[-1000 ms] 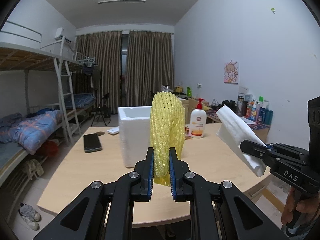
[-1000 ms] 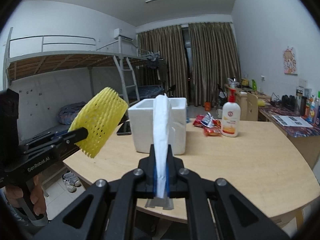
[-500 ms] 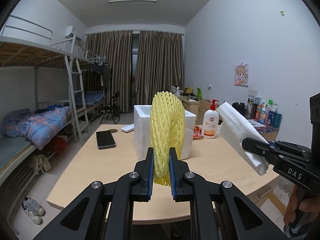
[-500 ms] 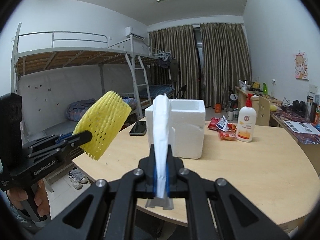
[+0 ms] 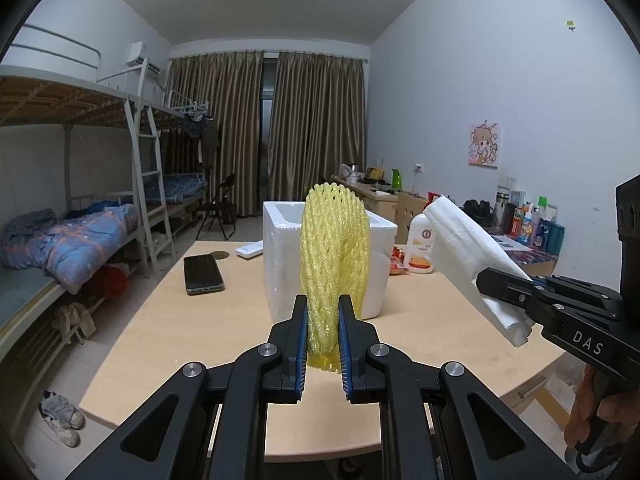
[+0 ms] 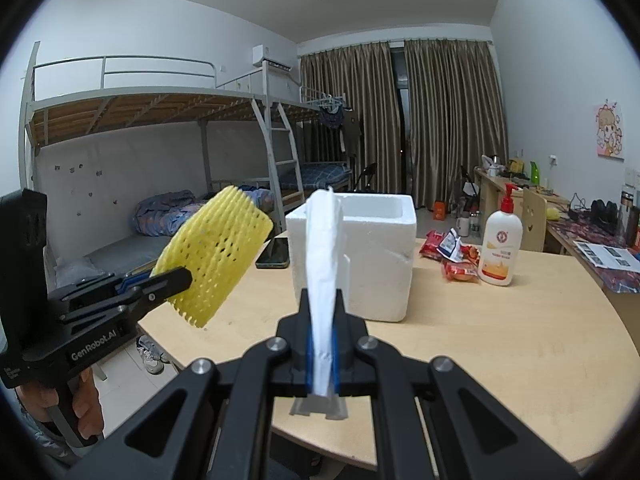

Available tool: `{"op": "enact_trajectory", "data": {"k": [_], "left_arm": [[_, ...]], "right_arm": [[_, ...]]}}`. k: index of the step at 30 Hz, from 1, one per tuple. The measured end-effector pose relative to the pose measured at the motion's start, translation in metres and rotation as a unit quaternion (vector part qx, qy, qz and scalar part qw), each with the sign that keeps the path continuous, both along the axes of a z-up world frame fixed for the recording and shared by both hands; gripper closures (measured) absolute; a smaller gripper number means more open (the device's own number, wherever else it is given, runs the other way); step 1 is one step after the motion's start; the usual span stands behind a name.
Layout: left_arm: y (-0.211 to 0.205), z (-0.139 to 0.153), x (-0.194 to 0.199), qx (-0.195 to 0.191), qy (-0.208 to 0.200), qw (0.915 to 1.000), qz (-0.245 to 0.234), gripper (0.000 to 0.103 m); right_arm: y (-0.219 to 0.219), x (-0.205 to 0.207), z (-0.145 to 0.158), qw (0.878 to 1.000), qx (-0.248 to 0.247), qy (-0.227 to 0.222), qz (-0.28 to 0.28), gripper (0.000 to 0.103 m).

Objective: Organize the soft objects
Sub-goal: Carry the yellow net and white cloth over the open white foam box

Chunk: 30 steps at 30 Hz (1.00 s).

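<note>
So the yellow foam net (image 5: 334, 256) is pinched upright in the left tool (image 5: 323, 340), both pads pressing its lower end; the rest of it stands tall and floppy above the fingers. The white foam sheet (image 6: 323, 264) is clamped the same way in the right tool (image 6: 322, 354), jaws squeezed right down on its thin bottom edge. Both are held up in the air on the near side of the counter (image 5: 192, 320), not resting on anything.

Straight ahead at 12 o'clock from either tool sits the open white styrofoam box (image 6: 372, 264); my guess is that's where the soft stuff is meant to go. Around 10 o'clock of the box there's a phone (image 5: 202, 274); at roughly 3 o'clock, a lotion pump bottle (image 6: 500, 246) and some red snack packets (image 6: 448, 256).

If I were doing it: carry one piece at a time so the two tools don't bump over the opening; lift until the dangling end clears the rim, then come in from above; lower it well inside before letting go, since this stuff is springy and light and could easily pop back out or snag on the wall. Keep the grip gentle; that net crushes easily.
</note>
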<state>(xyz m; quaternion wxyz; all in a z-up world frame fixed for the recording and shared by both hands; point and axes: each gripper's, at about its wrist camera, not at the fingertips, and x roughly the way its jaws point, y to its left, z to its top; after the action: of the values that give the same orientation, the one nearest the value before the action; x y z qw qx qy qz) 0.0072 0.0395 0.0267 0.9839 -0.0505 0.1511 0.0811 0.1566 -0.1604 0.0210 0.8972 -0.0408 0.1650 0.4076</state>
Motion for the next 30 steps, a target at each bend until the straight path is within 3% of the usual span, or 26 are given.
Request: {"op": "enact_trajectory", "data": {"k": [30], "left_arm": [[0.036,0.027,0.09,-0.011,0.018,0.9998,-0.004,0.088]], "right_arm": [[0.032,0.066,0.033,1.0,-0.006,0.015,0.012,0.094]]}}
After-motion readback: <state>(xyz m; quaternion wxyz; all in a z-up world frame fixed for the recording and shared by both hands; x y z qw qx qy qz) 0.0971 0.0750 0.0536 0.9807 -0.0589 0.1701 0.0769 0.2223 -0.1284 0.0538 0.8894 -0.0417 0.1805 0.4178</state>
